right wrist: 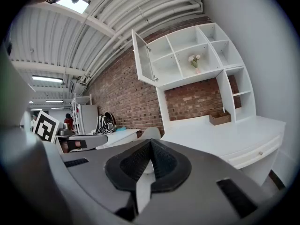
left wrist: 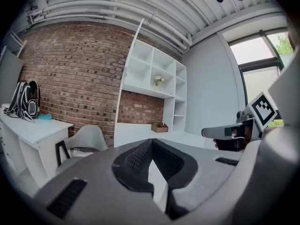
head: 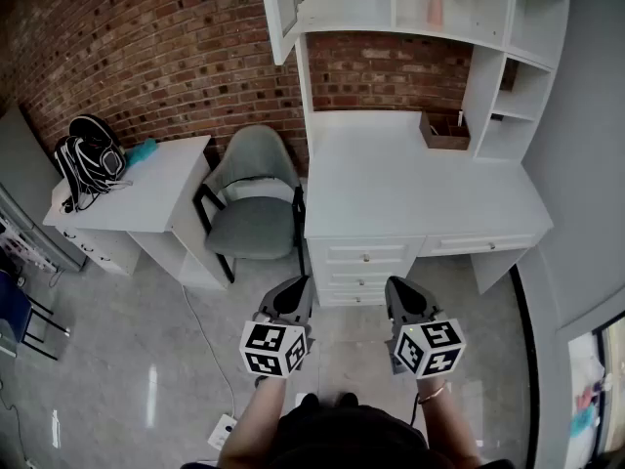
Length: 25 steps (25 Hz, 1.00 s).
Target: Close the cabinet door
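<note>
The white cabinet door (head: 281, 13) stands swung open at the upper left of the white wall shelf unit (head: 469, 8), above the desk. It shows edge-on in the left gripper view (left wrist: 134, 55) and as an open panel in the right gripper view (right wrist: 143, 57). My left gripper (head: 286, 299) and right gripper (head: 407, 297) hover side by side over the floor in front of the desk drawers, well below and short of the door. Both point at the desk, jaws shut with nothing between them (left wrist: 151, 142) (right wrist: 150, 143).
A white desk (head: 410, 193) with drawers (head: 366, 257) lies ahead, a brown box (head: 444, 130) at its back. A grey chair (head: 254, 198) stands to its left, then a side table (head: 146, 189) with a black backpack (head: 90, 159). A pink vase (head: 436, 6) sits on the shelf.
</note>
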Available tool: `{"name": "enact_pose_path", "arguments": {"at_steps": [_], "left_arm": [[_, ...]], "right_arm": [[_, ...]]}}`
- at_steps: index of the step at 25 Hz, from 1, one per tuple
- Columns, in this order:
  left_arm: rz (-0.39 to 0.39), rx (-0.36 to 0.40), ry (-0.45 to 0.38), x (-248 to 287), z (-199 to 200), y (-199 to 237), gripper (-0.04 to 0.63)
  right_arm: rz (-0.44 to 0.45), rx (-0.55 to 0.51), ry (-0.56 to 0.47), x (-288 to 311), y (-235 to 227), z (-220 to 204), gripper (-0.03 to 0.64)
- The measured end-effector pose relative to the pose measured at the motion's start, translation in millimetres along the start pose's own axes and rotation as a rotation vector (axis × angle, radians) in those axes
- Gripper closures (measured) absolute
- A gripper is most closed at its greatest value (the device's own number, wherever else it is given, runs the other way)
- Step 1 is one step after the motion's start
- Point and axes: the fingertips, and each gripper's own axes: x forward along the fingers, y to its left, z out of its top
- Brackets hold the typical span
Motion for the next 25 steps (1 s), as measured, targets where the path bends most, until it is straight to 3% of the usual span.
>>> {"name": "enact_pose_path", "arguments": {"at_steps": [12,25], "left_arm": [[0.017,-0.024,-0.009,1,-4,-7,0.586],[0.034,0.027,-0.056,13,38,5,0.586]], "right_arm": [[0.024,0.018,0.014,-8,-13,-8,0.617],[0.047,-0.008,-0.025,0,-28,26,0.616]]}}
